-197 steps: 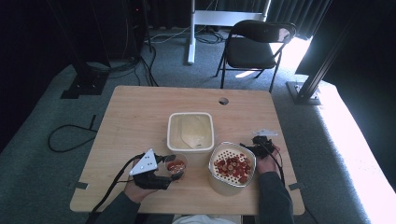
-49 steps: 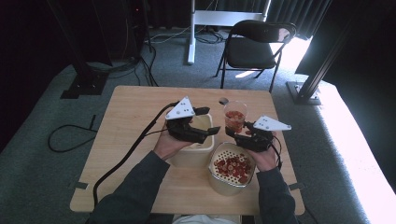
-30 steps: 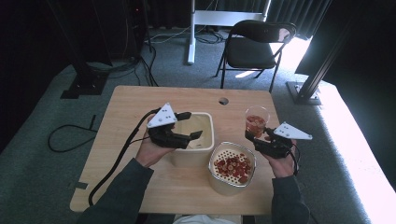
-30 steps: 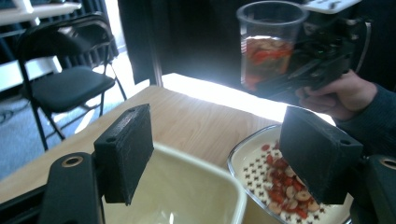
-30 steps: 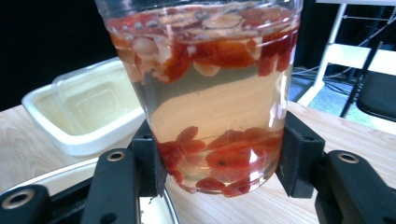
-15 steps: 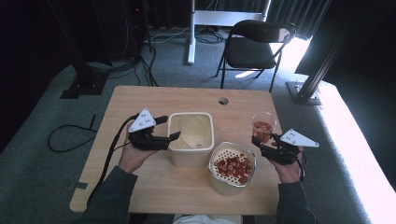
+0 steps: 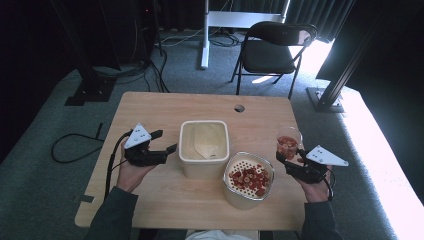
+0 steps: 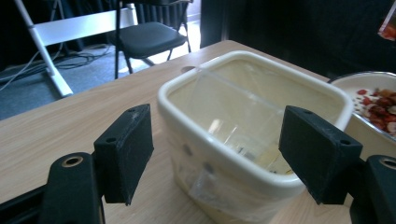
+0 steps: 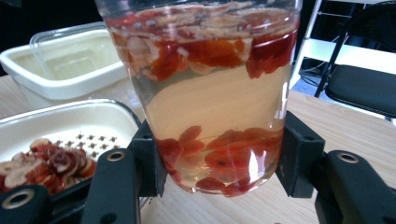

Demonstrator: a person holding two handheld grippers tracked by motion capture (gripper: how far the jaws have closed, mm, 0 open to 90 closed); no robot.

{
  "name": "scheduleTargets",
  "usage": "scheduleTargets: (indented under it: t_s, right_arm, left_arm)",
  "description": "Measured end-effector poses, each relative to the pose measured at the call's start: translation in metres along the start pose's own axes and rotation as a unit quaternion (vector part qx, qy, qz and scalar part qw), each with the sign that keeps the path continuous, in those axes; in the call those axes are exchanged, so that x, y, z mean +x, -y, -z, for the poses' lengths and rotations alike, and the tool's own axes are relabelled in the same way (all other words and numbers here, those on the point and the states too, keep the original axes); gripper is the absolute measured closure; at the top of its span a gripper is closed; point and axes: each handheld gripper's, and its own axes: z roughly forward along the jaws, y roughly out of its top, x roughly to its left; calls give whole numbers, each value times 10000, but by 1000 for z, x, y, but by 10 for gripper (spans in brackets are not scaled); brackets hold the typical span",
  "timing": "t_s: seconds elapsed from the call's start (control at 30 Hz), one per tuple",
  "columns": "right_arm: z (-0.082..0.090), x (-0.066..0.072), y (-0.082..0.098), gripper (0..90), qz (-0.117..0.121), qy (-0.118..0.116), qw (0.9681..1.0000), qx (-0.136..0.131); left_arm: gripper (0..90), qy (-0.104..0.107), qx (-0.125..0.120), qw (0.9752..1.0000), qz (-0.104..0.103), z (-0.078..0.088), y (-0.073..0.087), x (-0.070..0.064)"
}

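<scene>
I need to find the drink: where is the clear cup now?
In the high view, the clear cup stands at the table's right side, held by the right gripper.

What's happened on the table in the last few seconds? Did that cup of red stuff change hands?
Yes. The cup began in the left gripper at the near left, was passed over the tub, and is now clamped in the right gripper at the table's right side. The left gripper let go, drew back left of the tub and is open. The tub and strainer of red slices stayed put.
</scene>
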Motion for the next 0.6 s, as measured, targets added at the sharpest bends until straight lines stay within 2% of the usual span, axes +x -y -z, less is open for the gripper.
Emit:
scheduleTargets:
  t_s: [0.27,0.47,0.6]
  right_arm:
    - [8,0,6,442,122,125,9998,81]
    - [13,1,11,442,208,205,9995,117]
    - [15,3,13,442,348,290,9987,228]
  left_arm:
    - [267,-172,121,9996,181,0,18,10]
    - [267,-198,168,9993,280,-3,25,13]
    - [268,-245,217,9989,327,-6,30,15]
